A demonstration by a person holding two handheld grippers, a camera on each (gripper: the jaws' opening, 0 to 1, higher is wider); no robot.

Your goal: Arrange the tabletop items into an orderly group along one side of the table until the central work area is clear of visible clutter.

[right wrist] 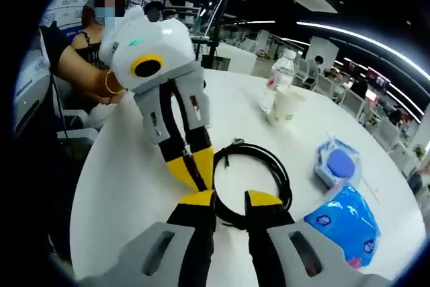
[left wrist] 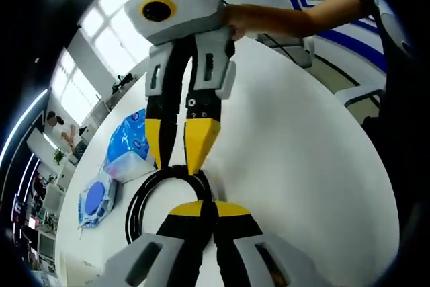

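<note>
1. The round white table (right wrist: 134,186) carries everything; its near middle holds the cable, while the other items lie toward the right and far side in the right gripper view.
2. The left gripper (right wrist: 201,181) reaches in from the left of the right gripper view, its yellow tips drawn together at the near-left arc of the coiled black cable (right wrist: 259,176). The tips look clamped on the coil, though the exact contact is hard to make out.
3. The right gripper (right wrist: 230,201) stands with its jaws apart, straddling the near edge of the same coil without pinching it. In the left gripper view it comes down from above as the right gripper (left wrist: 180,156), with the cable (left wrist: 144,199) looped beneath both tools.
4. A blue-and-white plastic packet (right wrist: 346,223) lies to the right of the cable, and a smaller packet with a blue disc (right wrist: 338,165) sits just beyond it.
5. A paper cup (right wrist: 285,109) and a clear water bottle (right wrist: 281,72) stand together at the far side.
6. Judged step: the cable, lying centrally, is being gathered. The next move likely calls for the right jaws to close on the coil so that both tools can carry it toward the packets without it springing loose.
</note>
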